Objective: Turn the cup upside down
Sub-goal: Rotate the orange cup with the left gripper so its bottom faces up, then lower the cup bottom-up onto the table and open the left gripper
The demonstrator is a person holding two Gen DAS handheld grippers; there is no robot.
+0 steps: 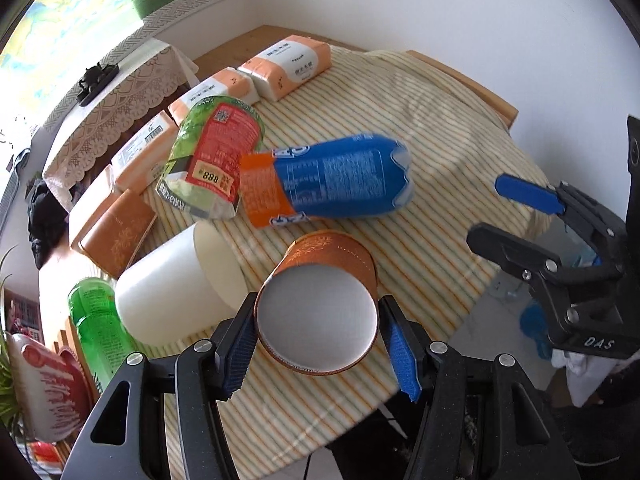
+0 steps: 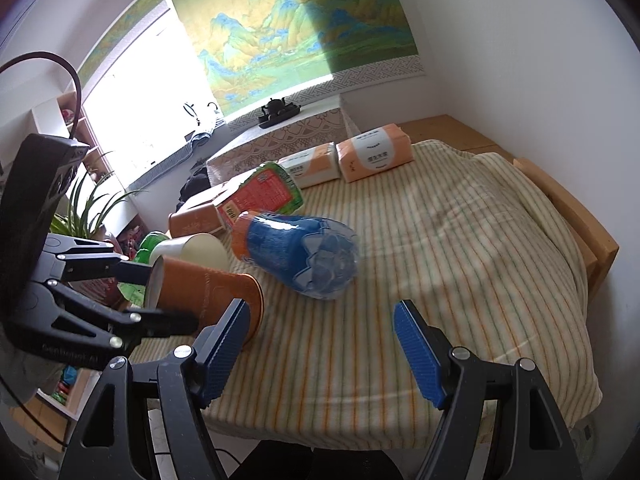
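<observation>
- Orange cup (image 1: 326, 292): light, thin-walled paper, likely crushable; hold its sides near the base.
- Left gripper (image 1: 318, 344) jaws flank the base, contact uncertain.
- Right gripper (image 2: 320, 344) jaws apart, empty.

blue bottle (image 2: 296, 254) and white cup (image 1: 176, 284) crowd left — striped cloth (image 2: 460, 264) right open

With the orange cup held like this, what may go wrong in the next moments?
1. The left gripper grips the orange paper cup only near its base; thin card may crush or slip while turning.
2. The white paper cup lies very close beside it, and the blue plastic bottle is just beyond; a wide swing may knock them.
</observation>
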